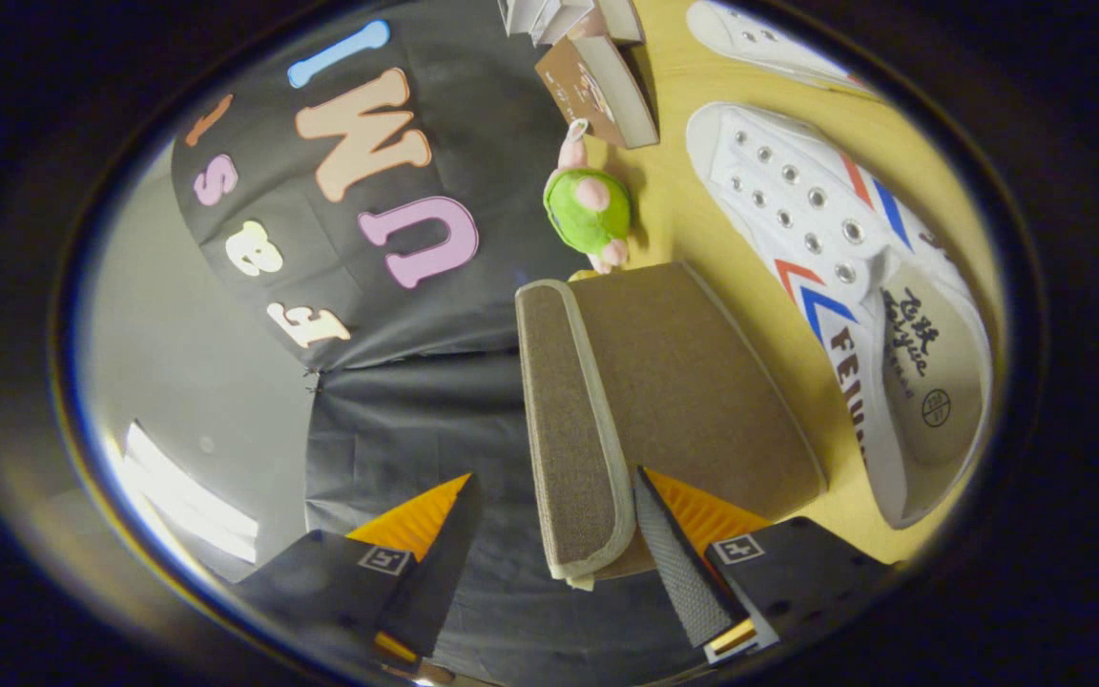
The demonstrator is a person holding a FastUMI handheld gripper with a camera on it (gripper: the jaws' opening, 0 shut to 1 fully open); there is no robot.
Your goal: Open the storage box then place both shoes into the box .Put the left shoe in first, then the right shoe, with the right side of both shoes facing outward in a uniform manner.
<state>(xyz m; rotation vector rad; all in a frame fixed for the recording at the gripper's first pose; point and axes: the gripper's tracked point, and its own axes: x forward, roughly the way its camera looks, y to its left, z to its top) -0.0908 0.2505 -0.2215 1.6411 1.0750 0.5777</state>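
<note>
The brown fabric storage box (702, 382) with cream trim stands on the yellow table, just ahead of my fingers. The view is rolled, so the table runs up the right-hand side. The box lid (569, 420) lies between my fingers. One fingertip (650, 496) sits against the lid's inner side, while the other fingertip (454, 506) stands apart from the lid, with black cloth showing in the gap. My gripper (552, 482) is open around the lid's edge. A white shoe (836, 286) with red and blue stripes lies beside the box. A second white shoe (759, 43) lies beyond it.
A green and pink plush toy (588, 210) sits just beyond the box. Behind it a book (607, 91) leans against more books (559, 14). The yellow table (673, 143) shows between these things. The black cloth wall (397, 401) stands behind the box.
</note>
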